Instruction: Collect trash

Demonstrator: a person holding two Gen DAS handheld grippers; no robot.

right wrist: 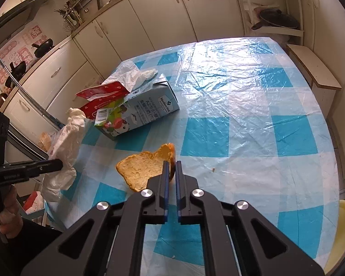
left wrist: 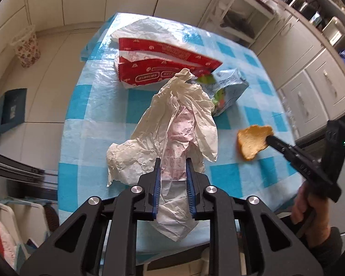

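Clamped between the left gripper (left wrist: 172, 161) fingers low in the frame, the crumpled wrapper (left wrist: 172, 124) hangs loosely over the table (left wrist: 85, 105) and could tear free, while the right gripper (right wrist: 171, 164) fingers pinch only the bread slice (right wrist: 142, 170) edge, which could crumble off.

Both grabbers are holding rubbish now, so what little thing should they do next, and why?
Probably lift both a bit and carry them off the table. The left gripper is shut on the crumpled paper wrapper, and the right gripper pinches the bread slice. No bin is clearly in view, so where to drop them is unclear.
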